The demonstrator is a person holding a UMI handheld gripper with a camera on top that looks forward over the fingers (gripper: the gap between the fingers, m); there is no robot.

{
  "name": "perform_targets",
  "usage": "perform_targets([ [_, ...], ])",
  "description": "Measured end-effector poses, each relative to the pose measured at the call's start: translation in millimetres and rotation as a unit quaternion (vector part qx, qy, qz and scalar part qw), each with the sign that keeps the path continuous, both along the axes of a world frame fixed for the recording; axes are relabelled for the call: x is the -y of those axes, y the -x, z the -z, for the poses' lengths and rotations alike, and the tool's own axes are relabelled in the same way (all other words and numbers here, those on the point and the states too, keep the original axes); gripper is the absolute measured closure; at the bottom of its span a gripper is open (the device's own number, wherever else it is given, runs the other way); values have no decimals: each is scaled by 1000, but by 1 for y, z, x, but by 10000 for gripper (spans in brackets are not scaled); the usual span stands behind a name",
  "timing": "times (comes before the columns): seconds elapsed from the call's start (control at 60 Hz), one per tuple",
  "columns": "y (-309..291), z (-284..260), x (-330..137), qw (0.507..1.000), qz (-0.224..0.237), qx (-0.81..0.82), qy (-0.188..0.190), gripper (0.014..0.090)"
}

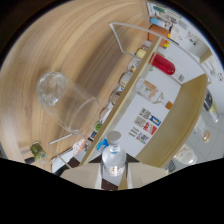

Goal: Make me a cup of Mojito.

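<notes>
— How far along is the mojito?
— Early, I'd say. The glass (67, 102) on the bench (60, 45) looks empty.
— And the gripper (113, 176)?
— Pinching a clear bottle (113, 159) at both sides, cap on, the glass just beyond. Pouring and the rest remain.

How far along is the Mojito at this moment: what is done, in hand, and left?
Done: nothing visible in the glass; it looks empty, lying tilted across this view over the wooden table. In hand: a capped clear bottle stands between the gripper fingers; the cap is still on. Left: opening, pouring, and adding the other ingredients.
</notes>
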State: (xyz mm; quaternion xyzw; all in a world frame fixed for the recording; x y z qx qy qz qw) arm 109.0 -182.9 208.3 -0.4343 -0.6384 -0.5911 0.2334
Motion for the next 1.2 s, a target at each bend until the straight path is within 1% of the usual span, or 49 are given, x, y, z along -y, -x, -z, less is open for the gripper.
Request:
perform_targets([
  [0.05, -1, -4, 1, 999, 4, -41, -8, 706],
  [0.1, -1, -10, 3, 994, 19, -106, -15, 706],
  [0.183, -1, -25, 12, 965, 34, -259, -34, 708],
  [0.267, -4, -41, 18, 910, 54, -408, -55, 706],
  [0.4, -9, -49, 33, 778, 64, -623, -54, 704],
  [0.483, -17, -34, 37, 696, 82, -712, -48, 706],
  [0.567, -22, -2, 40, 620, 118, -775, -26, 707],
  [0.633, -28, 28, 36, 579, 145, -802, -14, 706],
  [0.767, -35, 84, 28, 516, 192, -835, 9, 706],
  [0.833, -39, 109, 24, 496, 215, -841, 15, 706],
  [0.983, -44, 150, 19, 475, 247, -844, 27, 707],
  [1.167, -48, 186, 24, 475, 280, -833, 41, 704],
  [1.2, -47, 188, 24, 475, 280, -833, 42, 702],
])
